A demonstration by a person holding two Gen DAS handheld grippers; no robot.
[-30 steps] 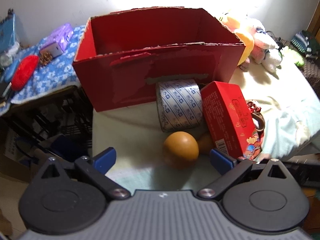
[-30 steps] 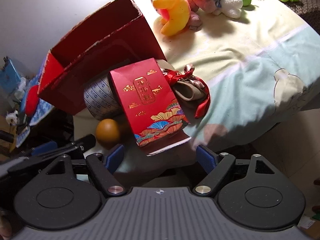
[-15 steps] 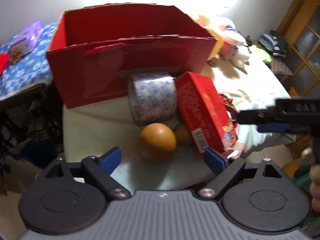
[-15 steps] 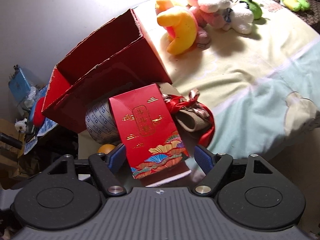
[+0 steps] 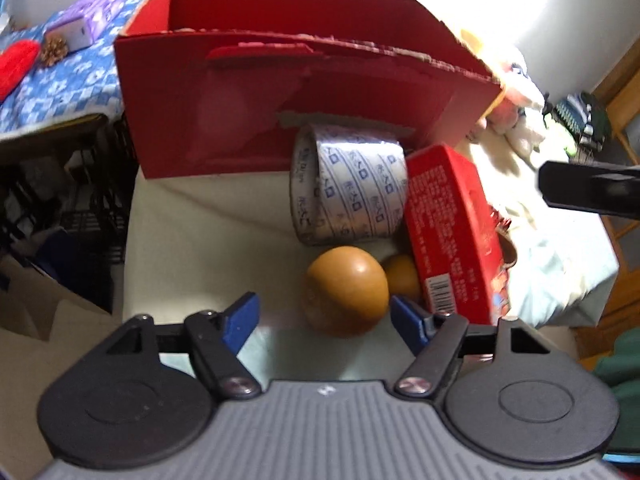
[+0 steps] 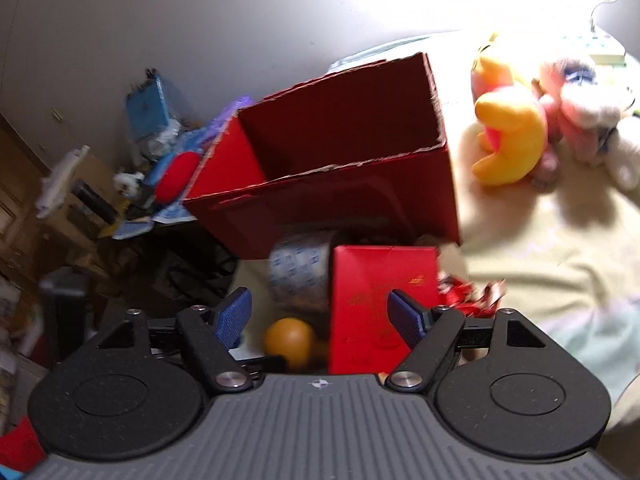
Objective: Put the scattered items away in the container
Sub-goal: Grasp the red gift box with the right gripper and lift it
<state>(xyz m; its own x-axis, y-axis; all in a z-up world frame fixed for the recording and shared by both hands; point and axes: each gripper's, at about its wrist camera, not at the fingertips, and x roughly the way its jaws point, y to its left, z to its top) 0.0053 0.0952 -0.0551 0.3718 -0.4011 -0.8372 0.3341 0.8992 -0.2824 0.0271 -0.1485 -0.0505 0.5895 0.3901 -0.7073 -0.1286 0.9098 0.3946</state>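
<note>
On bed, red box [image 5: 360,112] looks empty, tape roll [image 5: 348,188] outside, both tongs released.

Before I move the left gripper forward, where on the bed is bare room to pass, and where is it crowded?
Bare sheet lies left of the tape roll and large orange ball, in front of the red cardboard box. It is crowded where roll, ball, a smaller ball and the red gift box cluster. The left gripper is open.

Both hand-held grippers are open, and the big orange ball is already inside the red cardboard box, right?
Not quite. Both hand-held grippers, left and right, are open, but the orange ball lies on the bed outside the red cardboard box, in front of the tape roll. The left wrist view shows it.
</note>
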